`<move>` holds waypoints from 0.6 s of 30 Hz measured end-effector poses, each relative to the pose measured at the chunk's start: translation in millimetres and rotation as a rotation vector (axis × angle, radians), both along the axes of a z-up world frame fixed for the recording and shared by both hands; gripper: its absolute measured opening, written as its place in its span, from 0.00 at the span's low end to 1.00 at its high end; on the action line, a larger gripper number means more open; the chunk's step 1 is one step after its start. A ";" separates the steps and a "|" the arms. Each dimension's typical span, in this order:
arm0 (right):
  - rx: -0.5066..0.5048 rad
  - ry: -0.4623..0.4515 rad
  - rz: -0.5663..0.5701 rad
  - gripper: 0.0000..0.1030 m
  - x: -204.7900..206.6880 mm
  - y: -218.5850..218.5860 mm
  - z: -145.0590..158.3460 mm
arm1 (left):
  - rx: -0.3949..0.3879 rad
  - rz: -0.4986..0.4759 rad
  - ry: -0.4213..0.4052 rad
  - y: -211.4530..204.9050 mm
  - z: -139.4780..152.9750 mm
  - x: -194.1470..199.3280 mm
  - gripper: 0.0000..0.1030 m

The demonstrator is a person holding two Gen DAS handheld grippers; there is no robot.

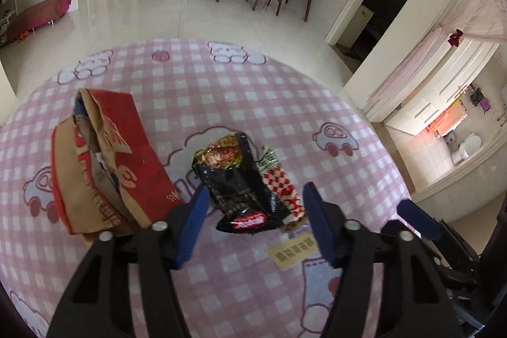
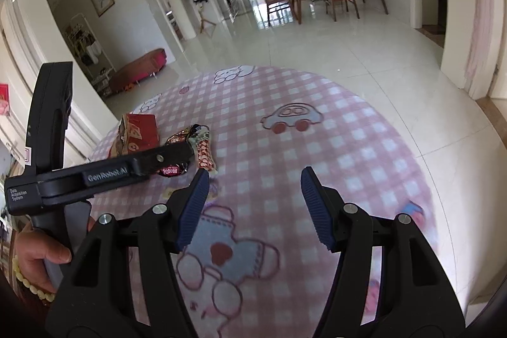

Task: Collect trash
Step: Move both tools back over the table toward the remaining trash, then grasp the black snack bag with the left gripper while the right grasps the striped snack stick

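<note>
Crumpled black wrapper (image 1: 240,189) beside checkered wrapper (image 1: 283,189), paper bag (image 1: 104,160).

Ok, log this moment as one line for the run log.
left gripper: open, straddling black snack wrapper | right gripper: open, empty | checkered wrapper: beside black one | paper bag: on tablecloth

Left gripper (image 2: 171,162) arm reads "GenRobot.AI"; its body, seemingly, "Data Acquisition System".

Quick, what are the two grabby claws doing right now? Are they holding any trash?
Left gripper: open, holding nothing, its fingers either side of the black wrapper.
Right gripper: open, holding nothing, over the pink tablecloth.
</note>
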State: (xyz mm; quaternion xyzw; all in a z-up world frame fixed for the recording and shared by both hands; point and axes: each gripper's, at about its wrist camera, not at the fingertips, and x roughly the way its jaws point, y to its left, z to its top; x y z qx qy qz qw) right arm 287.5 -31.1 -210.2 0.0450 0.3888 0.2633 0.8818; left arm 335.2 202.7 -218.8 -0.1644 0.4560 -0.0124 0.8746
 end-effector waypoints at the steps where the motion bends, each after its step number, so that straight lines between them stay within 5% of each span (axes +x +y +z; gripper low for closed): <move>1: -0.016 -0.001 0.013 0.58 2.9 6.4 -1.8 | -0.005 0.004 -0.001 1.0 -2.0 0.1 0.55; 3: -0.035 0.001 0.032 0.58 10.3 17.5 -5.6 | -0.001 0.002 -0.002 0.0 -5.5 0.3 0.44; 5: -0.047 0.013 0.052 0.57 14.7 28.5 -10.8 | 0.013 -0.005 0.004 -0.3 -10.1 0.7 0.24; 10: -0.079 0.024 0.096 0.57 18.9 46.4 -16.9 | 0.002 -0.006 -0.011 10.4 -10.0 -6.4 0.19; 18: -0.126 0.058 0.160 0.43 33.2 76.9 -24.6 | 0.049 0.043 -0.083 29.4 15.3 -29.7 0.18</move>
